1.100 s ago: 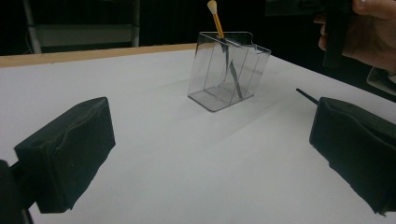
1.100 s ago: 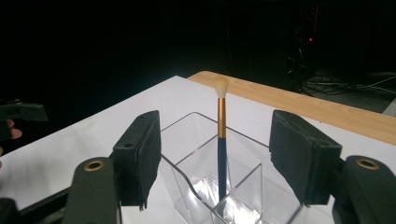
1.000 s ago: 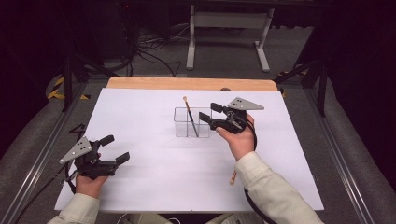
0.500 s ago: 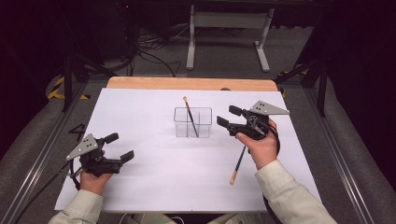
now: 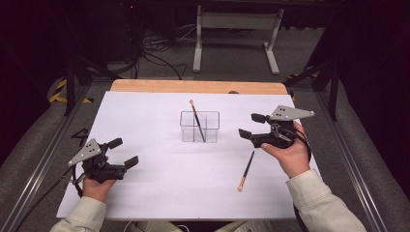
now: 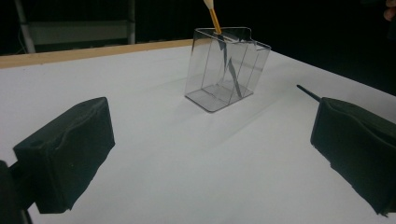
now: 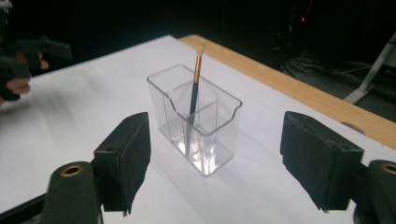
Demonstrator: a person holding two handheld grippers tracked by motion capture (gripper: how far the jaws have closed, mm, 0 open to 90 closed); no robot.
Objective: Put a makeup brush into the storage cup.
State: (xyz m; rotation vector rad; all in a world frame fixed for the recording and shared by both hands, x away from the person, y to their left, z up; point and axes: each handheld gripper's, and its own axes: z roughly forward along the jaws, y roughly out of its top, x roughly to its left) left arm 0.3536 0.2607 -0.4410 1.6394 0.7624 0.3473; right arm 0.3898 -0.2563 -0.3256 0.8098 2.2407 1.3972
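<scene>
White paper covers the table around a clear divided holder with one brush leaning inside. A second brush, light, stiff and thin, lies just right of it, best pinched mid-handle. Right gripper, jaws just widened, and left gripper are empty, with open room all round.

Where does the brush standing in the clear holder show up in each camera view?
High view: brush at centre, leaning in the clear holder.
Left gripper view: brush at top centre.
Right gripper view: brush at centre.
Shared landmark: the table's wooden edge.
</scene>
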